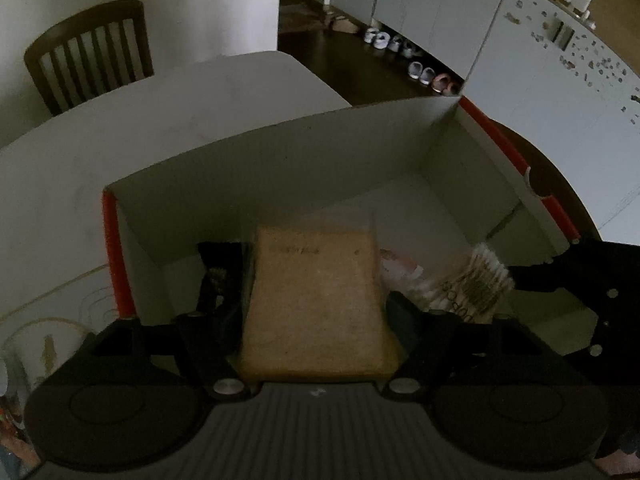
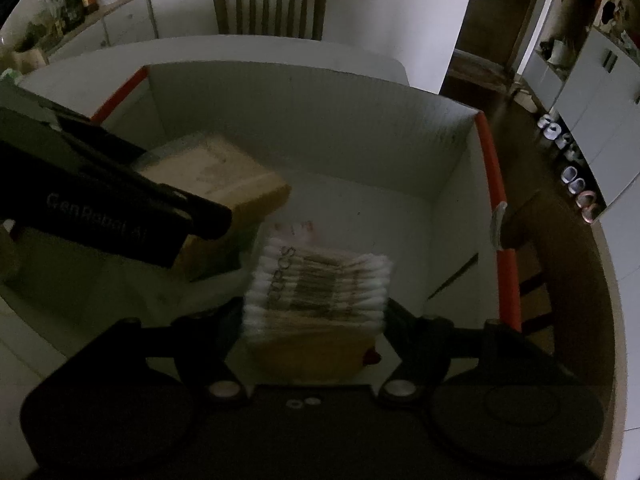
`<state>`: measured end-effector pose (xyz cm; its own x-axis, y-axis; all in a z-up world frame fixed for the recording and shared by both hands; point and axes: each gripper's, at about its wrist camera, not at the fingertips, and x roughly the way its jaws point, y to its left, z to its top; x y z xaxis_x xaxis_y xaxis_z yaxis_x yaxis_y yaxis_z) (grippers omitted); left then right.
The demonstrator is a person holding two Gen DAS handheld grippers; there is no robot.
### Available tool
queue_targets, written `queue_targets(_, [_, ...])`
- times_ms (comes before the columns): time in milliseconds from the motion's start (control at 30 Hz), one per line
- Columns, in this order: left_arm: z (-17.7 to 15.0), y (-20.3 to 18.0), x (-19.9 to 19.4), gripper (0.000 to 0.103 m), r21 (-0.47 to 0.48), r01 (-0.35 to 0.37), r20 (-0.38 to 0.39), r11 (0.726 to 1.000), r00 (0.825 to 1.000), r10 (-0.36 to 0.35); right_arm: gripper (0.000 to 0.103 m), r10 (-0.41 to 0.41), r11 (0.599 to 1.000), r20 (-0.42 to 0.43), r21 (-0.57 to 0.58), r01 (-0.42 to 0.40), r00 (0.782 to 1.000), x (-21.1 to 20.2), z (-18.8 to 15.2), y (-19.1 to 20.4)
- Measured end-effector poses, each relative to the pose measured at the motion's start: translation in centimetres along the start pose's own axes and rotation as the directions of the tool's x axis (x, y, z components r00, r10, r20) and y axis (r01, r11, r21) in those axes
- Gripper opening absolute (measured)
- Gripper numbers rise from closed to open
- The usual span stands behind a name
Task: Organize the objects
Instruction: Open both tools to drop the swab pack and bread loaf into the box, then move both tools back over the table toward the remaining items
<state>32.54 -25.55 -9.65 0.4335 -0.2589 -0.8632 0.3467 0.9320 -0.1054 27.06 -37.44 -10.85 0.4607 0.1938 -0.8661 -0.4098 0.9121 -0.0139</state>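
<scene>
White cardboard walls with orange-red edges form the box (image 2: pixel 360 128) into which both grippers reach from the near side, angled downward. Left gripper (image 1: pixel 316 280) has its jaws pressed against the two sides of a tan sponge block (image 1: pixel 316 300), held above the box floor at the left. Just beside it to the right, the right gripper (image 2: pixel 316 304) clamps a clear pack of cotton swabs (image 2: pixel 320 292) over the floor.
</scene>
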Motion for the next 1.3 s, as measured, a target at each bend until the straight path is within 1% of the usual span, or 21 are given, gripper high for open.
queue_targets(33, [-0.1,0.0,-0.1,0.083,-0.004,0.004,0.006,1.000,1.000,-0.004,0.076,0.008,1.000,0.002,0.004,-0.008,1.000,-0.2,0.0,-0.2])
queue_targets(100, [-0.2,0.3,-0.4,0.083,-0.016,0.021,0.009,1.000,1.000,-0.020,0.077,0.017,1.000,0.010,0.002,-0.017,1.000,-0.4,0.0,-0.5])
queue_targets(300, [-0.4,1.3,-1.6,0.083,-0.057,0.047,0.042,0.997,0.998,-0.045,0.079,0.010,1.000,0.033,-0.015,-0.010,0.999,-1.8,-0.3,-0.1])
queue_targets(367, [-0.5,1.3,-2.1,0.083,-0.058,0.051,0.054,0.997,0.997,-0.048,0.079,0.011,1.000,0.038,-0.016,-0.011,0.999,-2.1,-0.3,0.1])
queue_targets(567, [-1.3,1.4,-3.6,0.084,-0.048,0.067,0.077,0.997,0.995,-0.063,0.080,-0.026,0.998,0.068,-0.049,0.029,0.997,-3.9,-0.7,0.1])
queue_targets(767, [-2.1,1.4,-5.8,0.084,-0.038,0.085,0.119,0.996,0.990,-0.080,0.081,-0.024,0.999,0.114,-0.026,0.028,0.993,-6.3,-0.7,0.3])
queue_targets(1033, [-3.5,2.0,-9.2,0.084,0.009,0.107,0.185,0.994,0.977,-0.107,0.081,-0.007,1.000,0.167,0.018,0.004,0.986,-8.8,-0.4,1.7])
queue_targets(1300, [-5.1,4.4,-13.1,0.084,0.005,0.130,0.248,0.991,0.960,-0.127,0.082,0.016,0.998,0.209,0.051,-0.027,0.978,-10.7,-0.1,5.1])
